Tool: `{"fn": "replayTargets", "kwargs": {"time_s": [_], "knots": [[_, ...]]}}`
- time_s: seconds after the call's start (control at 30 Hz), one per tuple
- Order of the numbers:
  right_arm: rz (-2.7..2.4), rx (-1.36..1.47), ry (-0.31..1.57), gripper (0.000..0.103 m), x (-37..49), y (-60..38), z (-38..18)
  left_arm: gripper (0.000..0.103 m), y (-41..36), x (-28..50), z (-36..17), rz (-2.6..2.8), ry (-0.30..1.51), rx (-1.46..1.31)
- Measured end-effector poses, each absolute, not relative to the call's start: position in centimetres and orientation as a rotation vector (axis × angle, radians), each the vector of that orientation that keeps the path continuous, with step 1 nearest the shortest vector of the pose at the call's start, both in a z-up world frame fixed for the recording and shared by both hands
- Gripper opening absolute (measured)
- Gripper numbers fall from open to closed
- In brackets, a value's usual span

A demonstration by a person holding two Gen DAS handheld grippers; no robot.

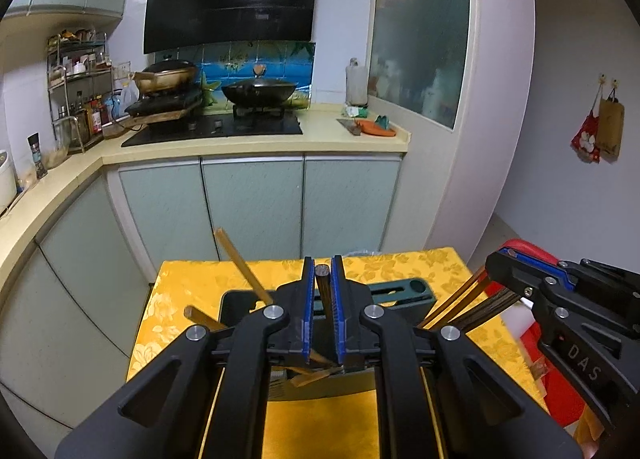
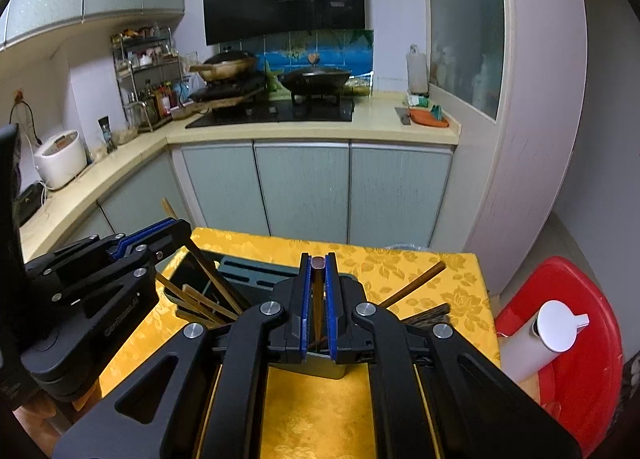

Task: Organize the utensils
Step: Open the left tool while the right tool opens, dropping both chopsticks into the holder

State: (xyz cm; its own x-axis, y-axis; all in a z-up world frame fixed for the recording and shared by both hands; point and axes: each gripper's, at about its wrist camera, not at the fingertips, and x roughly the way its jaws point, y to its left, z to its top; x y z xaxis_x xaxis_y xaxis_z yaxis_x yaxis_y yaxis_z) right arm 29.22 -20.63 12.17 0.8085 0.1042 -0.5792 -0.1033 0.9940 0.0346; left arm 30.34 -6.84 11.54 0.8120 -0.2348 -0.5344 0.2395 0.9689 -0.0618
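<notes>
Left wrist: left claw (image 1: pixel 323 279) clamped on dark chopstick (image 1: pixel 322 291) over holder (image 1: pixel 236 301), likely for slotting | right claw (image 2: pixel 318 271) pinching another chopstick (image 2: pixel 318 291) above yellow table (image 2: pixel 420 267).

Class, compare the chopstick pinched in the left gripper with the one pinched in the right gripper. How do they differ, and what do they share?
The chopstick in the left gripper is dark, almost black, with a round end; the chopstick in the right gripper is reddish-brown, with a squarer end. The left chopstick tilts slightly between the pads; the right chopstick stands nearly straight. Both are clamped between blue pads, upper ends showing, above the utensil holder.
</notes>
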Motion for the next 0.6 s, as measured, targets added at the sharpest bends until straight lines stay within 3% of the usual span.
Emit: {"fn": "replayTargets", "kwargs": {"time_s": [0.13, 0.17, 0.2, 0.23, 0.3, 0.37, 0.6], "knots": [[0.111, 0.016, 0.62, 0.007, 29.6, -20.4, 11.3, 0.012, -6.5, 30.2, 11.7, -0.26, 0.573, -0.002], [0.114, 0.023, 0.619, 0.009, 29.6, -20.5, 11.3, 0.026, -6.3, 30.1, 11.8, -0.264, 0.576, -0.009], [0.117, 0.028, 0.62, 0.01, 29.6, -20.5, 11.3, 0.048, -6.1, 30.0, 12.1, -0.268, 0.575, -0.017], [0.122, 0.031, 0.62, 0.01, 29.6, -20.5, 11.4, 0.055, -5.9, 29.7, 12.6, -0.266, 0.561, -0.028], [0.119, 0.031, 0.611, 0.026, 29.4, -20.6, 11.7, 0.062, -5.3, 29.0, 13.5, -0.26, 0.525, -0.035], [0.111, 0.058, 0.582, 0.054, 28.7, -21.0, 12.1, 0.071, -5.0, 28.6, 14.2, -0.262, 0.514, -0.033], [0.095, 0.038, 0.53, 0.057, 27.1, -21.3, 13.3, 0.088, -3.9, 26.7, 15.6, -0.216, 0.451, -0.001]]}}
